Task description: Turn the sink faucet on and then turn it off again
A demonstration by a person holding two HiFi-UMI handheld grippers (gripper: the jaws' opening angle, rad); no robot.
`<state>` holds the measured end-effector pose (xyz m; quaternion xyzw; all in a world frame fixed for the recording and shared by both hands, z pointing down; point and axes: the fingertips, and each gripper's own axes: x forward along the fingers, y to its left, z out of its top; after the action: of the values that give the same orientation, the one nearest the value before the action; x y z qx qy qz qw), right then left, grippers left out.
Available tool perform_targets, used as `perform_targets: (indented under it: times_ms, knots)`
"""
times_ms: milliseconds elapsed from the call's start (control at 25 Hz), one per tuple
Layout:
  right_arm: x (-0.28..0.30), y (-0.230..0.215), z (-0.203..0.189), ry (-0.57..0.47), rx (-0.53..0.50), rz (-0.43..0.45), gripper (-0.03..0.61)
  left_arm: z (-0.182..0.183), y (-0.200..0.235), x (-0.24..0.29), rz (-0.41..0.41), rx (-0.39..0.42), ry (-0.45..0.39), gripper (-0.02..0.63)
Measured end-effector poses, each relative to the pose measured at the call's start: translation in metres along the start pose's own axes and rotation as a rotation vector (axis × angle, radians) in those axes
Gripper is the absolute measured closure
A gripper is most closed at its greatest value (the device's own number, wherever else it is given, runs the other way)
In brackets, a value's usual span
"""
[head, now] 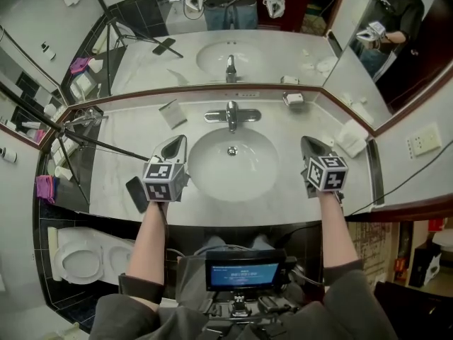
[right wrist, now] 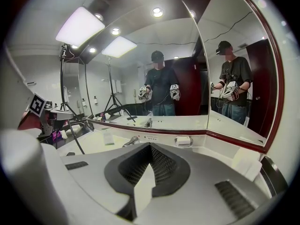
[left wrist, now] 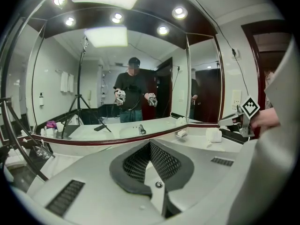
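The chrome faucet [head: 231, 113] stands behind the white oval sink [head: 207, 179], its single lever pointing toward the basin; no water shows. My left gripper [head: 174, 143] hovers over the counter at the sink's left rim, jaws shut with nothing between them [left wrist: 150, 145]. My right gripper [head: 310, 145] hovers at the sink's right rim, also shut and empty [right wrist: 150, 147]. Both are apart from the faucet, nearer me than it. In the right gripper view the faucet [right wrist: 131, 140] shows just left of the jaws. In the left gripper view the jaws hide it.
A soap dish [head: 293, 99] sits behind the sink on the right, a folded white towel [head: 350, 137] further right. A white card [head: 172, 113] and a dark phone [head: 136, 193] lie on the left counter. A tripod leg [head: 92, 142] crosses the left end. Mirror [head: 233, 34] behind.
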<state>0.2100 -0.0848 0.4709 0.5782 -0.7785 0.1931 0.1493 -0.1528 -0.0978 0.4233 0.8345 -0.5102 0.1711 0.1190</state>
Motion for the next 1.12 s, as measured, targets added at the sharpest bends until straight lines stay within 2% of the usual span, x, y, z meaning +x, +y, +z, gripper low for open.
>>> perform_targets:
  times_ms: [160,840,920,1120]
  knots:
    - [0.005,-0.001,0.002,-0.002,-0.007,0.003,0.563,-0.002,0.003,0.000,0.013,0.025,0.000,0.612]
    - [0.044,0.007,-0.015,0.049,-0.053,0.032,0.557,-0.011,0.012,0.009,0.030,0.007,0.013,0.612]
    - [0.054,0.013,-0.015,0.054,-0.056,0.051,0.506,-0.012,0.014,0.010,0.033,0.011,0.017,0.612]
    - [0.088,0.031,-0.018,0.084,-0.087,0.111,0.460,-0.018,0.015,0.015,0.036,0.021,0.038,0.612]
